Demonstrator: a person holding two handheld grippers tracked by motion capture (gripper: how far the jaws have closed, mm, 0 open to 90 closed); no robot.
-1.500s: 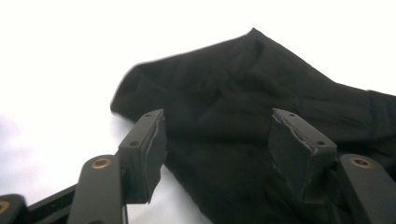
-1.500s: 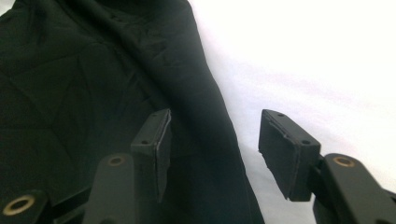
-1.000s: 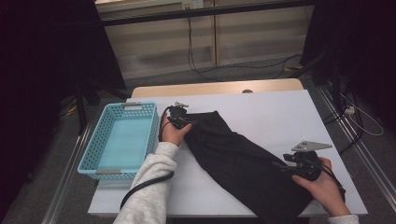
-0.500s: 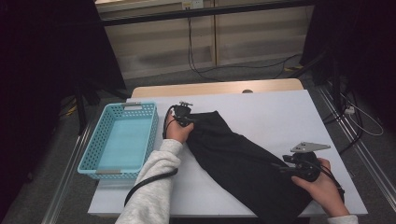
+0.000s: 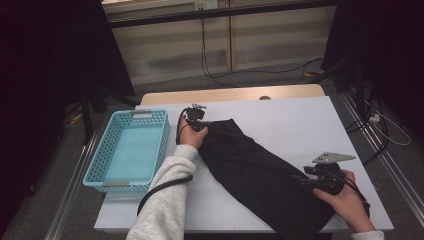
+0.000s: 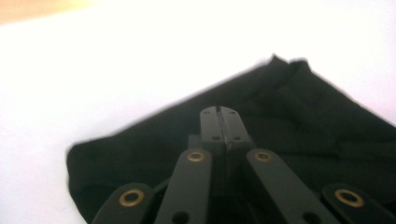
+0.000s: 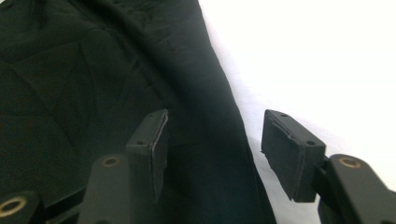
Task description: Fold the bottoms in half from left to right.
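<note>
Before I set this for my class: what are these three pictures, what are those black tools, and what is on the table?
A person sits at a white table with a hand-held tool, a gripper with two black jaws, in each hand. The high view looks down from above; each of the other two comes from a camera riding on one gripper. On the table lie a black cloth and a blue basket. The left gripper has just closed; its jaws meet over the cloth's edge, but whether they pinch fabric I cannot tell. The right gripper is open, one jaw over the cloth's other end, the other over bare table.
</note>
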